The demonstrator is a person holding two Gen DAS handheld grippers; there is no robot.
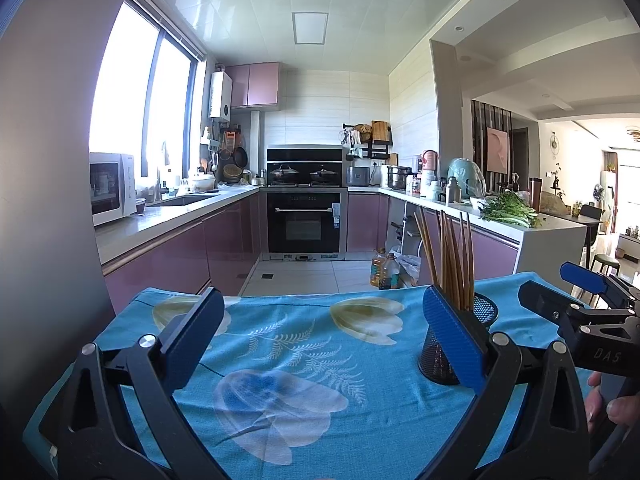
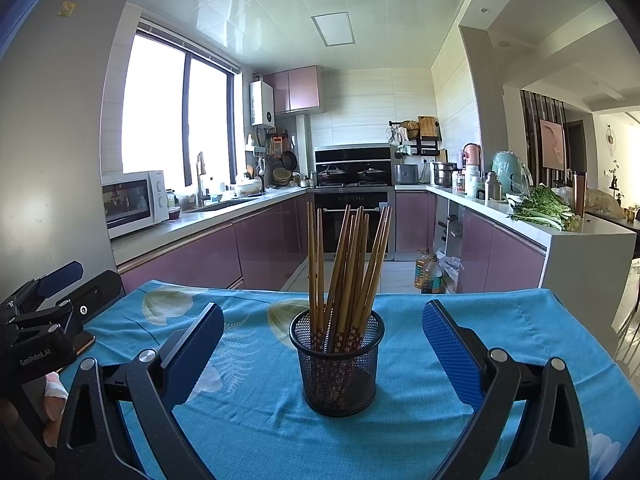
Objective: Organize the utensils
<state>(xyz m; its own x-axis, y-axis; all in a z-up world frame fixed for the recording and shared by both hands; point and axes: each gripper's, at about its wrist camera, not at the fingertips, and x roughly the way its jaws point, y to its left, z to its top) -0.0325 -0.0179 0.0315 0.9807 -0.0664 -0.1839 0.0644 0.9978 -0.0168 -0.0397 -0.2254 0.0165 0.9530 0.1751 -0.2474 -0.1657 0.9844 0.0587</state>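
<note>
Blue floral tablecloth [image 2: 440, 420] fronts a purple-cabinet kitchen [image 2: 272, 248].

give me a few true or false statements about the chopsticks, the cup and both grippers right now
1. The chopsticks stand in a black mesh cup. True.
2. The right gripper is shut on the cup. False: it is open, with the cup between its fingers and clear of both.
3. The left gripper holds a chopstick. False: it is open and holds nothing.
4. The cup stands on a blue flowered cloth. True.
5. The cup lies tipped on its side. False: it is upright.
</note>
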